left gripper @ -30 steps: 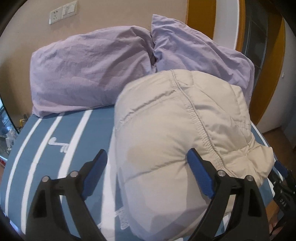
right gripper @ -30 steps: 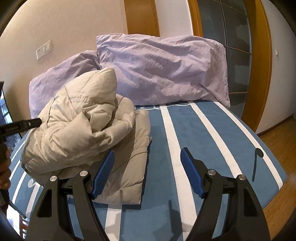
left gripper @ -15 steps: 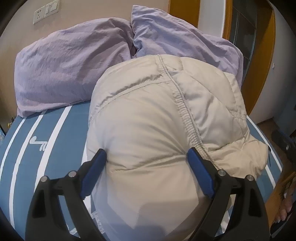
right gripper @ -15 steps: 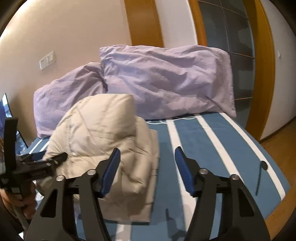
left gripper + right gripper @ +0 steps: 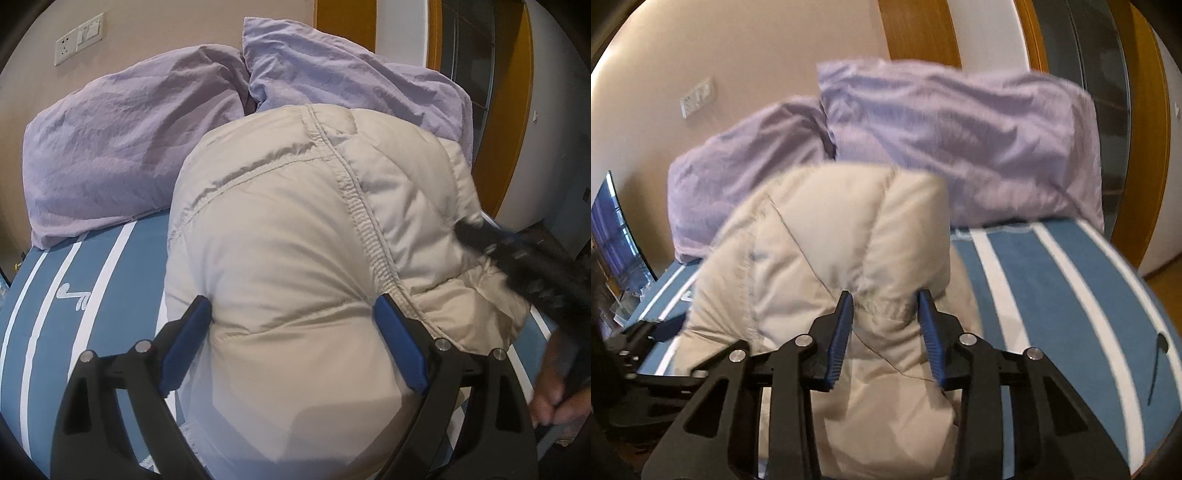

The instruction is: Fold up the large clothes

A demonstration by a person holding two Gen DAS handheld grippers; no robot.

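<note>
A beige puffer jacket [image 5: 295, 229] lies bundled on the blue striped bed [image 5: 74, 295]; it also shows in the right wrist view [image 5: 820, 236]. My left gripper [image 5: 291, 317] is open, its blue pads on either side of the jacket's near bulge. My right gripper [image 5: 884, 306] has its jaws narrowed around a raised fold of the jacket, pinching it. The right gripper also shows blurred in the left wrist view [image 5: 524, 258] at the jacket's right side. The left gripper shows in the right wrist view [image 5: 646, 332] at the far left.
Two lilac pillows [image 5: 129, 140] [image 5: 960, 140] lean on the wall at the head of the bed. The bed's striped cover [image 5: 1071, 295] lies bare to the right. A wooden door frame [image 5: 513, 92] and floor are at the right; a screen [image 5: 617, 236] stands at the left.
The right gripper moved left onto the jacket and narrowed its jaws on a fold. The left gripper pushed further in around the jacket's near bulge.
</note>
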